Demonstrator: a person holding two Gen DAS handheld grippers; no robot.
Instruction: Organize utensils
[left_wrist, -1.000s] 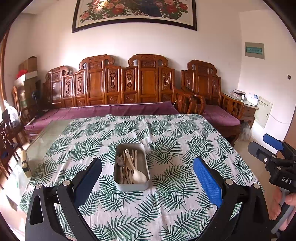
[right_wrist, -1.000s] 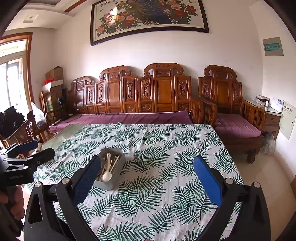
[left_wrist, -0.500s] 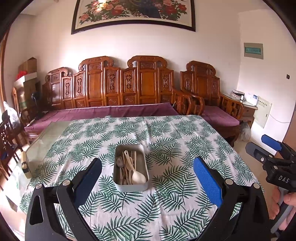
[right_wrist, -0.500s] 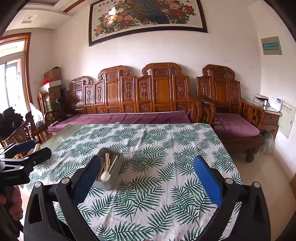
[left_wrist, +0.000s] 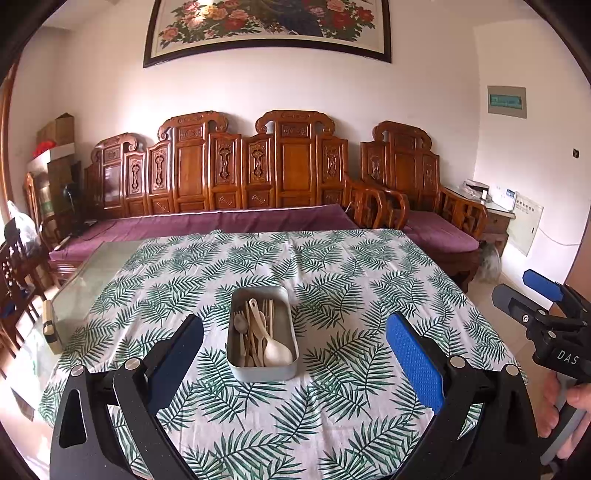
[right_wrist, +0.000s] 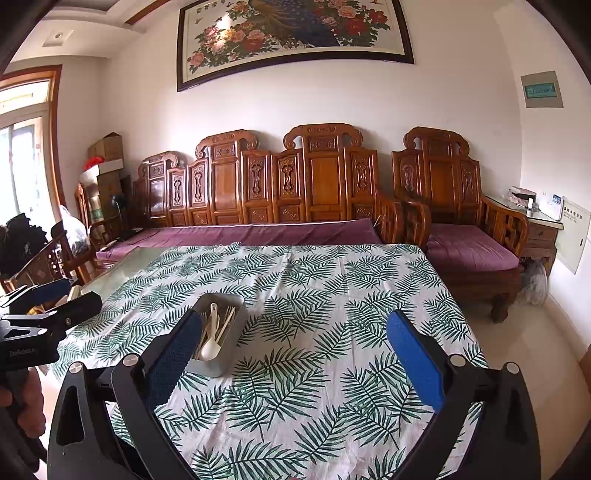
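Observation:
A grey metal tin (left_wrist: 287, 325) (right_wrist: 231, 345) sits in the middle of the leaf-print tablecloth (left_wrist: 332, 266) (right_wrist: 332, 295). Inside lie several pale utensils: a white spoon (left_wrist: 275, 350) (right_wrist: 211, 345), a fork and chopsticks. My left gripper (left_wrist: 295, 362) hovers open above the near table edge, with the tin straight ahead between its blue pads. My right gripper (right_wrist: 295, 362) is open too and holds nothing; the tin lies ahead to its left, partly behind the left finger. Each gripper shows at the edge of the other's view, held in a hand.
A carved wooden sofa with purple cushions (left_wrist: 229, 221) runs behind the table. Bare glass tabletop (left_wrist: 92, 273) shows left of the cloth, with a small block (left_wrist: 50, 326) on it. Wooden chairs stand at the left; a side table (right_wrist: 532, 218) at the right wall.
Both grippers have drawn slightly back and up from the table; the tin looks a little smaller and farther. Both stay open and empty.

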